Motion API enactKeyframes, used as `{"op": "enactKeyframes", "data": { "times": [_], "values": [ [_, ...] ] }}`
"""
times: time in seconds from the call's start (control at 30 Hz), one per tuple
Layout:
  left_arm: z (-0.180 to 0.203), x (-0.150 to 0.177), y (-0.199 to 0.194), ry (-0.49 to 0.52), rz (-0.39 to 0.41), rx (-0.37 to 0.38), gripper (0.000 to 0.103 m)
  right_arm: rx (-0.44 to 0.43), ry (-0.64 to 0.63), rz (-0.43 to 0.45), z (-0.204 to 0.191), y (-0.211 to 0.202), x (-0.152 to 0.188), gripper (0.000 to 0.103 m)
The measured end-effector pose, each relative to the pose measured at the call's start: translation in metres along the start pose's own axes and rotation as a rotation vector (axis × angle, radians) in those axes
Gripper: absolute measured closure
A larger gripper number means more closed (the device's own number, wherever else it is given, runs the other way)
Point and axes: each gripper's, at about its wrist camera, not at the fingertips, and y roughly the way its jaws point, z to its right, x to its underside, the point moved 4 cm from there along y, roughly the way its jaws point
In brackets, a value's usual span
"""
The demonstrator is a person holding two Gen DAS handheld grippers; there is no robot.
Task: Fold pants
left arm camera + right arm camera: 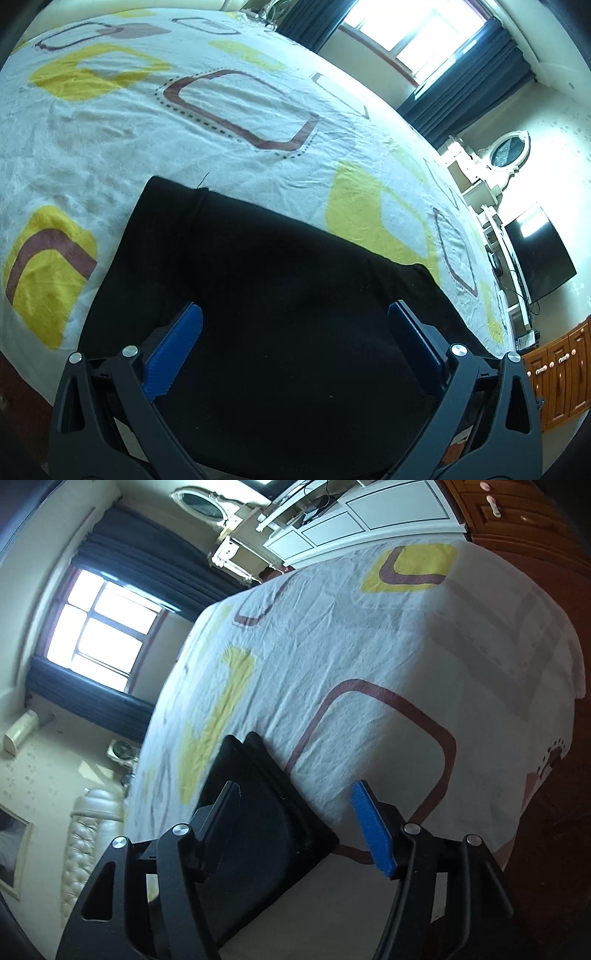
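The black pants point(266, 295) lie folded in a flat rectangle on the bed, near its front edge. My left gripper point(295, 314) is open just above them, with blue pads point(177, 343) spread wide and nothing between them. In the right wrist view the pants point(258, 805) appear as a dark folded stack at the lower left. My right gripper point(295, 801) is open and empty beside the stack's edge, its blue pad point(373, 834) over the bed sheet.
The bed sheet point(240, 147) is white with yellow and maroon squares. A window with dark curtains point(461, 66), a white cabinet and black TV point(539, 254), and wooden drawers point(561, 369) stand past the bed. A padded headboard point(88, 842) is at the left.
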Motion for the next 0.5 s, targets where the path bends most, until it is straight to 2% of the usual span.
{"op": "enactKeyframes", "data": {
  "times": [0.03, 0.07, 0.13, 0.2, 0.3, 0.43, 0.47, 0.5],
  "values": [
    [-0.004, 0.002, 0.002, -0.013, -0.006, 0.000, 0.003, 0.022, -0.044, 0.065, -0.009, -0.009, 0.001, 0.040],
    [-0.005, 0.002, 0.003, -0.012, -0.002, 0.003, 0.003, -0.022, -0.095, 0.115, -0.027, -0.017, 0.003, 0.040],
    [-0.005, 0.003, 0.004, 0.008, -0.001, -0.005, 0.003, -0.127, -0.186, 0.103, -0.069, -0.018, 0.014, 0.040],
    [-0.002, 0.004, 0.007, 0.034, -0.009, -0.025, 0.003, -0.226, -0.307, 0.008, -0.116, -0.003, 0.035, 0.040],
    [-0.001, 0.004, 0.011, 0.052, -0.008, -0.045, 0.003, -0.307, -0.525, -0.199, -0.184, 0.034, 0.079, 0.040],
    [-0.002, 0.005, 0.011, 0.047, 0.013, -0.041, 0.003, -0.317, -0.860, -0.418, -0.255, 0.088, 0.154, 0.043],
    [-0.002, 0.006, 0.010, 0.052, 0.015, -0.042, 0.003, -0.315, -0.920, -0.459, -0.267, 0.098, 0.169, 0.050],
    [-0.002, 0.006, 0.010, 0.057, 0.015, -0.042, 0.003, -0.319, -0.965, -0.509, -0.278, 0.111, 0.183, 0.051]
  ]
}}
